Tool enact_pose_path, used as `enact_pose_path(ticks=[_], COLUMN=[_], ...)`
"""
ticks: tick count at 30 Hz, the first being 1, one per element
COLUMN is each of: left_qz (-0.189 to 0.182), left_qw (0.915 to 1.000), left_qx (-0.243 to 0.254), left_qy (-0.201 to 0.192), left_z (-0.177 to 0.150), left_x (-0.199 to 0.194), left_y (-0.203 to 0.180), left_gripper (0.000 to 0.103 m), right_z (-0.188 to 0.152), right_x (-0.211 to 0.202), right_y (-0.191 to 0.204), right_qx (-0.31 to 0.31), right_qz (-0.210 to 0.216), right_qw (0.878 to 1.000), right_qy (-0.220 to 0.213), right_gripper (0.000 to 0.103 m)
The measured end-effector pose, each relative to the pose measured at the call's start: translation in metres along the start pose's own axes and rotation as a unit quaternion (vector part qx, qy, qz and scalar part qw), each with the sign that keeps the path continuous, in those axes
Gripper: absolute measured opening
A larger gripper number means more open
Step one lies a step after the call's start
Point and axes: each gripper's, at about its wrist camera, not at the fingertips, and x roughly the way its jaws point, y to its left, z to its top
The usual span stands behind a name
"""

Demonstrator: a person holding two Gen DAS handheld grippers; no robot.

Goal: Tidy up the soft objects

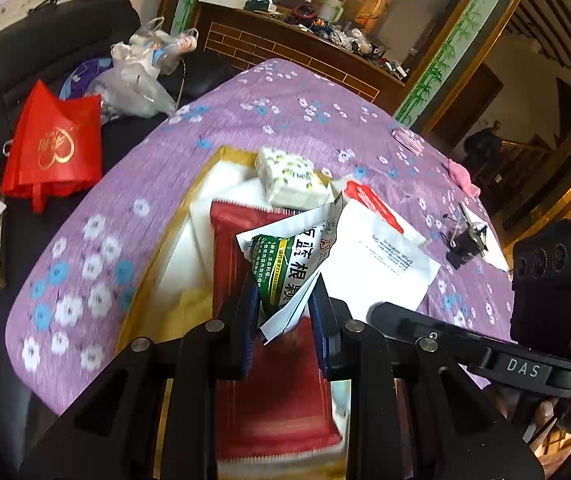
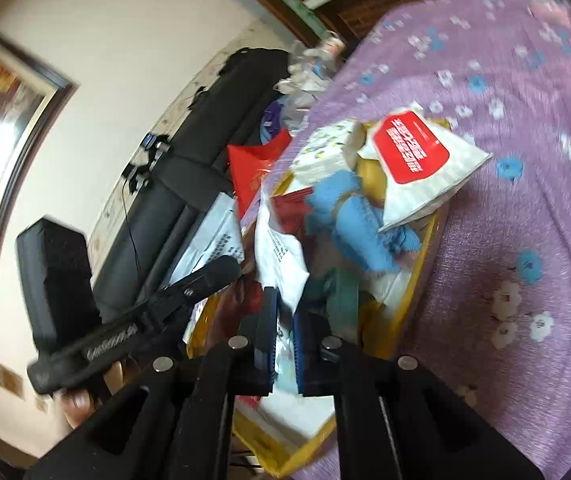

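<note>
My left gripper point(image 1: 283, 292) is shut on a green and white sachet point(image 1: 289, 264), held above a yellow tray point(image 1: 173, 240). In the tray lie a red packet point(image 1: 253, 380), a flowered tissue pack point(image 1: 289, 176) and a white pouch with a red label point(image 1: 369, 236). In the right wrist view my right gripper point(image 2: 283, 312) is over the same tray point(image 2: 425, 256), its pads nearly together on the lower corner of a white printed packet point(image 2: 281, 248) that stands up from them. Beyond it, the red-labelled pouch point(image 2: 417, 156) rests on a blue plush toy point(image 2: 357, 220).
A purple flowered cloth point(image 1: 285, 112) covers the table. A dark sofa point(image 1: 45, 40) on the left bears a red bag point(image 1: 53, 144) and clear plastic bags point(image 1: 141, 76). A small black clip point(image 1: 465, 244) and pink cloth point(image 1: 463, 176) lie at the right. A wooden cabinet point(image 1: 285, 44) stands behind.
</note>
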Motion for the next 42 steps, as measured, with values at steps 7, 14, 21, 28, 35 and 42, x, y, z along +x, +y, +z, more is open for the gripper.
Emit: enact_pose_path(ticks=[7, 14, 21, 28, 35, 42], left_qz=[-0.025, 0.003, 0.025, 0.077, 0.111, 0.107], left_qw=[0.9995, 0.998, 0.9968, 0.9945, 0.9888, 0.9877], left_qx=[0.019, 0.041, 0.029, -0.001, 0.014, 0.045], left_qy=[-0.007, -0.049, -0.07, -0.071, -0.099, -0.105], left_z=[-0.001, -0.021, -0.043, -0.065, -0.083, -0.086], left_x=[0.011, -0.007, -0.018, -0.027, -0.05, -0.065], left_y=[-0.007, -0.023, -0.025, -0.032, -0.05, -0.063], left_gripper=[0.047, 0.071, 0.071, 0.072, 0.072, 0.072], right_z=[0.003, -0.024, -0.042, -0.061, -0.079, -0.08], right_x=[-0.001, -0.042, -0.048, -0.061, -0.079, -0.086], right_y=[-0.01, 0.01, 0.017, 0.008, 0.02, 0.033], right_qx=[0.036, -0.024, -0.058, -0.021, -0.035, -0.055], right_qz=[0.017, -0.017, -0.12, -0.131, -0.181, -0.217], right_qw=[0.999, 0.999, 0.989, 0.989, 0.977, 0.966], right_qy=[-0.008, -0.043, -0.057, -0.066, -0.105, -0.128], right_gripper=[0.023, 0.061, 0.062, 0.062, 0.062, 0.062])
